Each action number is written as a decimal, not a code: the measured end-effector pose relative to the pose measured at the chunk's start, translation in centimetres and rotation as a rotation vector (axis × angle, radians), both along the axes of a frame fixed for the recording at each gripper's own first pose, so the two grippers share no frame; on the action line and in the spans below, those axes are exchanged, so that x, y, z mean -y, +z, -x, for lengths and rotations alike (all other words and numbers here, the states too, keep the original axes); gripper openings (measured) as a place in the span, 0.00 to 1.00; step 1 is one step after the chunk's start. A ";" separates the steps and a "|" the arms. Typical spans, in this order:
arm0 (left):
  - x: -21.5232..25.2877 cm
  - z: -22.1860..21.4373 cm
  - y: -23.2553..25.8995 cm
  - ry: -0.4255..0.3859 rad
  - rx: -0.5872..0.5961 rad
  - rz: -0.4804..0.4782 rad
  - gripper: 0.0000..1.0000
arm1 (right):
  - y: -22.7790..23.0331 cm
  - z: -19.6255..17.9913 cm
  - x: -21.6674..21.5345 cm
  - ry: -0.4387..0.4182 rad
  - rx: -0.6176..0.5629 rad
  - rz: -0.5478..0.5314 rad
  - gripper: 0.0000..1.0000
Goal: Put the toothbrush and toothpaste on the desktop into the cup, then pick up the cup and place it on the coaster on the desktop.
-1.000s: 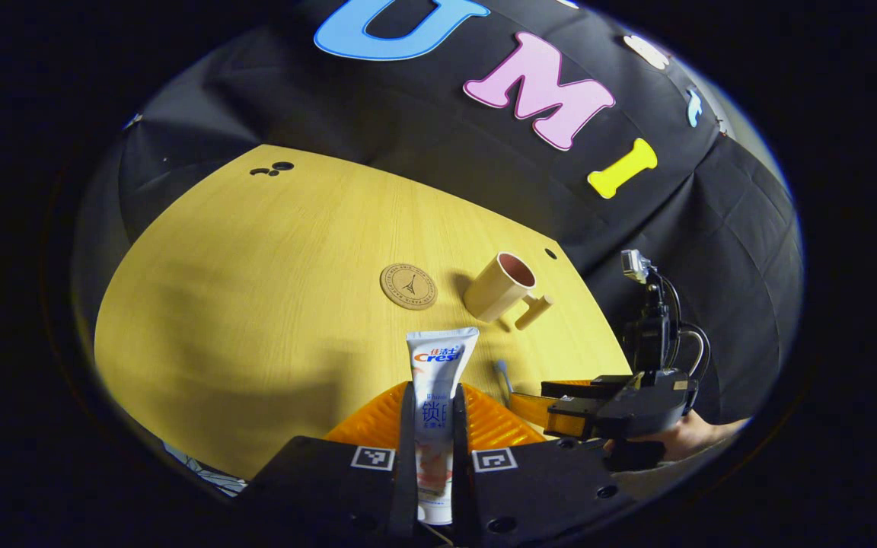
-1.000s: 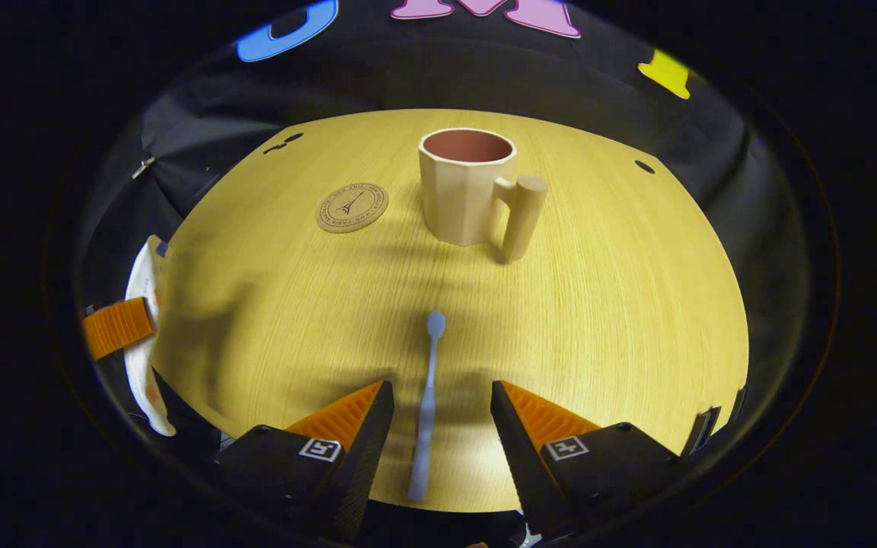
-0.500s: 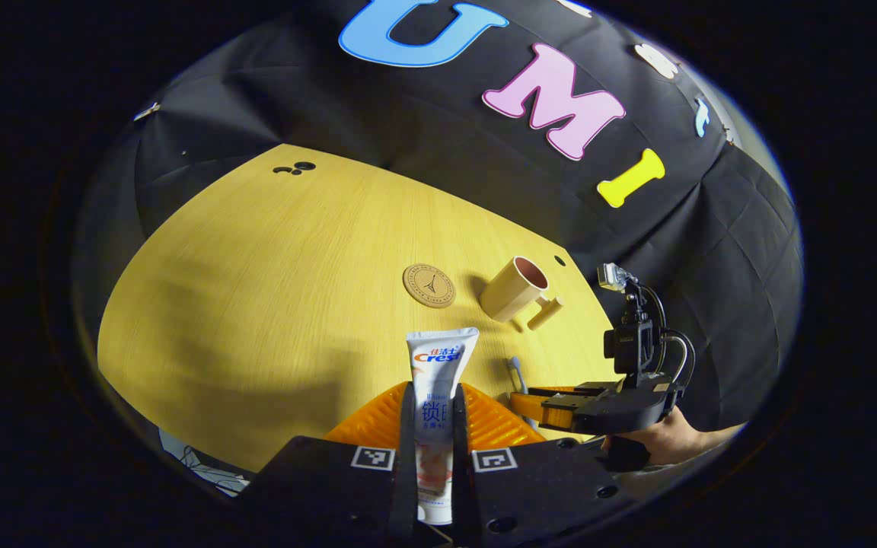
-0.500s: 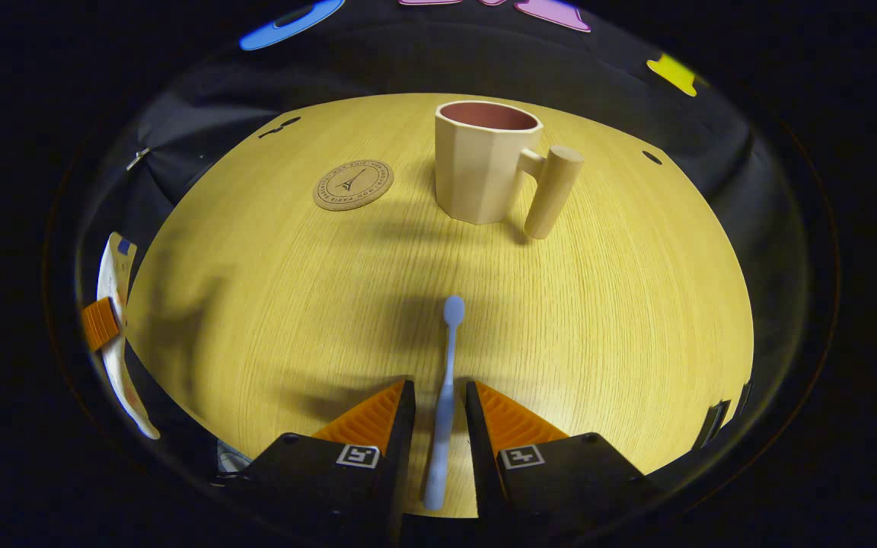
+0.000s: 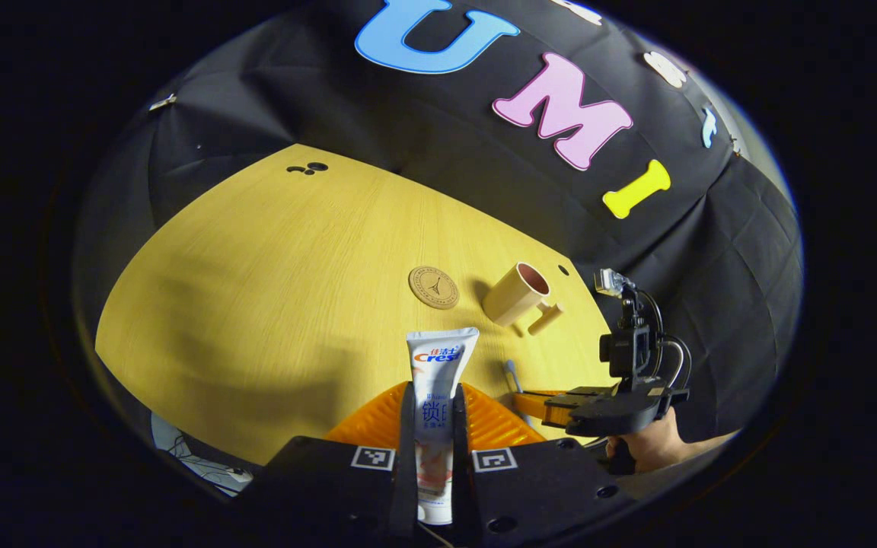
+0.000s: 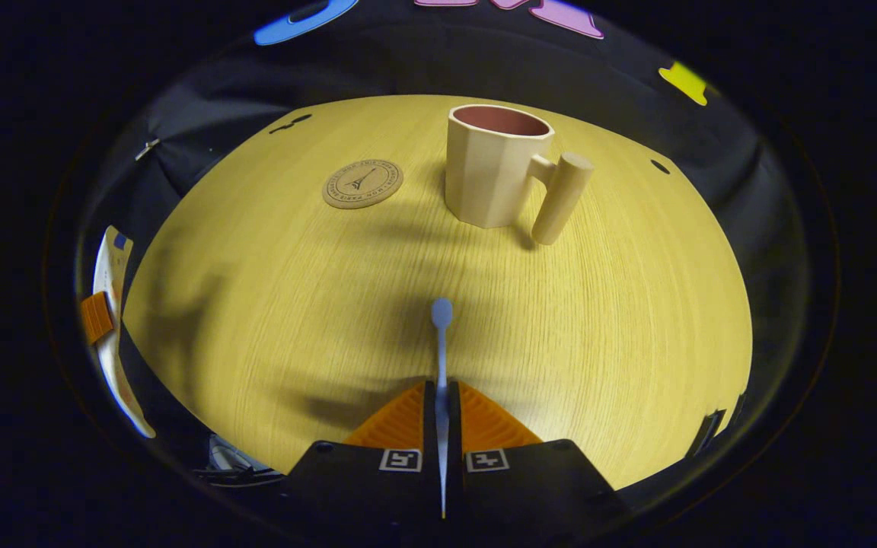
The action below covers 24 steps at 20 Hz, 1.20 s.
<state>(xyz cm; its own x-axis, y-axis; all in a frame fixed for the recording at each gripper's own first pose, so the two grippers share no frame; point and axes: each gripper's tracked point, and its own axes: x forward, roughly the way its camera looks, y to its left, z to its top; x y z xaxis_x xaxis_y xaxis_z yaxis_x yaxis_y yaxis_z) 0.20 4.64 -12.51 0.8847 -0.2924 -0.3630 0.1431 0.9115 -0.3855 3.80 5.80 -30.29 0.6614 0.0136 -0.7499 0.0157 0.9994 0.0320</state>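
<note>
Toothbrush [image 6: 440, 346] is now properly pinched: a second ago the right gripper [image 6: 442, 399] had its orange fingers spread wide on either side of the handle, and now they've closed all the way in on it, with the bristle end poking out toward the far side of the desktop [image 6: 271, 304]. So the grab on that one looks done.

Toothpaste [image 5: 435, 396] hasn't changed, it sits clamped between the left gripper [image 5: 434, 396] fingers just like before, tube pointing up and away. In the left gripper view you can also spot the other gripper off to the right with a hand [image 5: 655, 445] under it.

Cup [image 6: 493, 171] stands upright at the far side, mouth open, handle sticking out to the right, nothing visible in it. Coaster [image 6: 362, 183] lies just to its left, a small gap between them.

What that means, probably: both items are now in hand, so the pick-up part is wrapped and next is carrying them across to drop into the cup. Toothbrush is thin, so it might swivel in the grip on the way.
</note>
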 end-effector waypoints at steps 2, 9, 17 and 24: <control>0.6 -0.2 1.0 -0.001 0.027 0.010 0.23 | 1.6 0.0 -0.6 0.012 0.068 -0.094 0.06; 3.7 -3.6 6.7 0.001 0.130 -0.002 0.23 | 11.3 0.3 1.4 0.036 0.323 -0.303 0.06; 11.8 -11.3 14.3 -0.062 0.336 0.056 0.22 | 17.5 -0.4 4.5 0.082 0.480 -0.465 0.06; 15.2 -18.1 18.8 -0.041 0.557 0.140 0.22 | 16.9 -0.1 6.3 0.115 0.458 -0.498 0.06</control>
